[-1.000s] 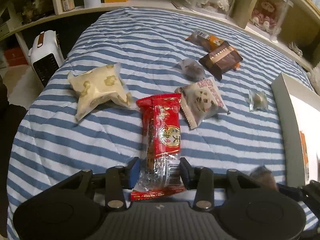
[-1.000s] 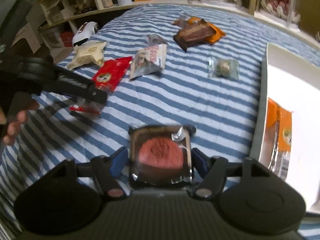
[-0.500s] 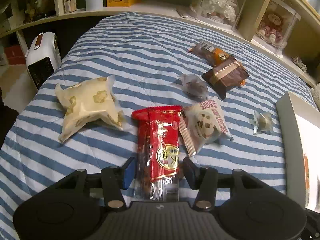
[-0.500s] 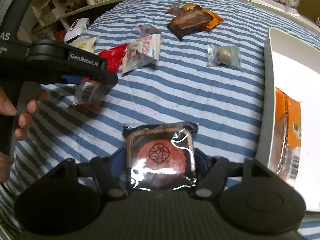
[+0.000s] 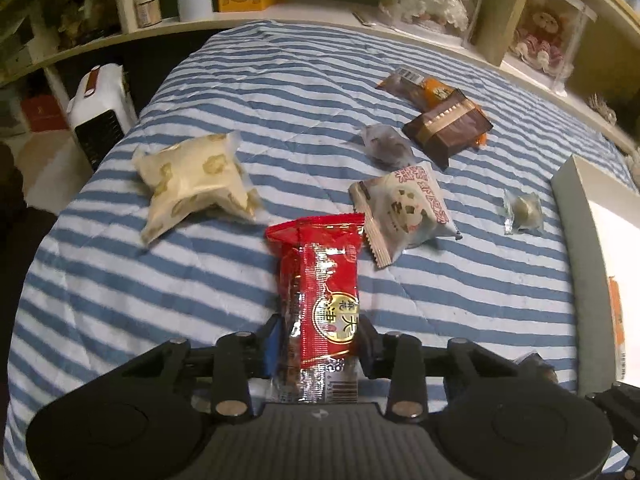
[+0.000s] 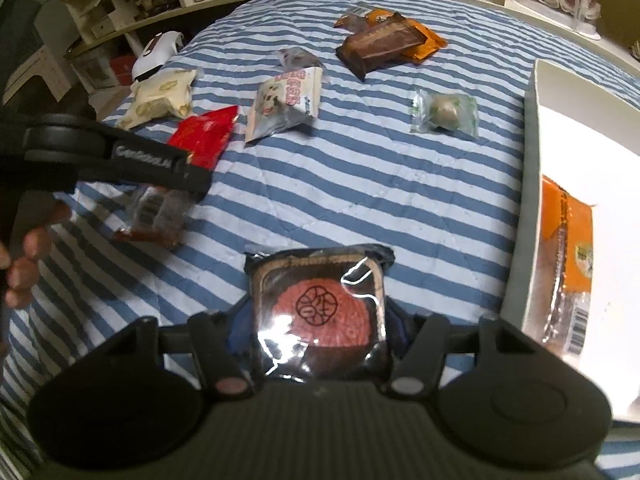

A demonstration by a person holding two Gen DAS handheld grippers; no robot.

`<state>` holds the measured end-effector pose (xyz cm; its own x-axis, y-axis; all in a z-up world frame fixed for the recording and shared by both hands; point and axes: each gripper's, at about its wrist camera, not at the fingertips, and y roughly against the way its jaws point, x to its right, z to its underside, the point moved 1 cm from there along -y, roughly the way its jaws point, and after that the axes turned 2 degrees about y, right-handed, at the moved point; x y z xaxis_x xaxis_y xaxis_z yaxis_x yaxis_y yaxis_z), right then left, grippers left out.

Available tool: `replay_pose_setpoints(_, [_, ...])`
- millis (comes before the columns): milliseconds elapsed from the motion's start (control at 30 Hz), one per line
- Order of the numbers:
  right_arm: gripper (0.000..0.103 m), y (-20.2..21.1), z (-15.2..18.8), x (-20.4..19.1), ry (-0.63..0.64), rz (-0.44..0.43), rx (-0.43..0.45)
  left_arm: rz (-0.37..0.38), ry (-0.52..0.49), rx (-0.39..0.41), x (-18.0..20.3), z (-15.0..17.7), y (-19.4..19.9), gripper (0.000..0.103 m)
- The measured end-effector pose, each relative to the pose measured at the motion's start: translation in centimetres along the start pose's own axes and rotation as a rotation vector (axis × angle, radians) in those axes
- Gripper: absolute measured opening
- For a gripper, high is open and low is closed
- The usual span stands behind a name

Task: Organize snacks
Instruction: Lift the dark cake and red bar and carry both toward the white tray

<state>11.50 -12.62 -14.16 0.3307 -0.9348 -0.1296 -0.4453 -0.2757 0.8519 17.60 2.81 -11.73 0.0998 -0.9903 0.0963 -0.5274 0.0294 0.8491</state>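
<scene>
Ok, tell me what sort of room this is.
Most likely a bedroom: the snacks lie on a blue-and-white striped quilt like a bed cover, ringed by shelving with boxed dolls, and a small white heater stands beside it.

the long snack packet sits between the left gripper's jaws, above the bed. from it, the pillow-shaped packet lies on the bed at 10 o'clock, the cookie packet at 1 o'clock, two stacked bars farther at 1 o'clock. the box lies at 3 o'clock, a packet in it. the mooncake packet sits between the right gripper's jaws.
</scene>
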Motion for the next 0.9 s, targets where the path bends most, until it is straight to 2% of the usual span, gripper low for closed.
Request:
replay_pose_setpoints(400, [0.069,4.7,-0.5,1.9,-0.055,0.026,0.118,0.063,0.032,0.097,0.3,0.8,5.0,0.038])
replay_pose_setpoints(733, [0.069,9.3,-0.2,5.3,-0.092,0.092,0.194,0.150,0.015,0.202,3.0,1.1,9.5,0.038])
replay_pose_setpoints(900, [0.069,11.3,0.4,6.9,-0.097,0.124,0.213,0.192,0.020,0.217,4.4,1.9,10.9,0.038])
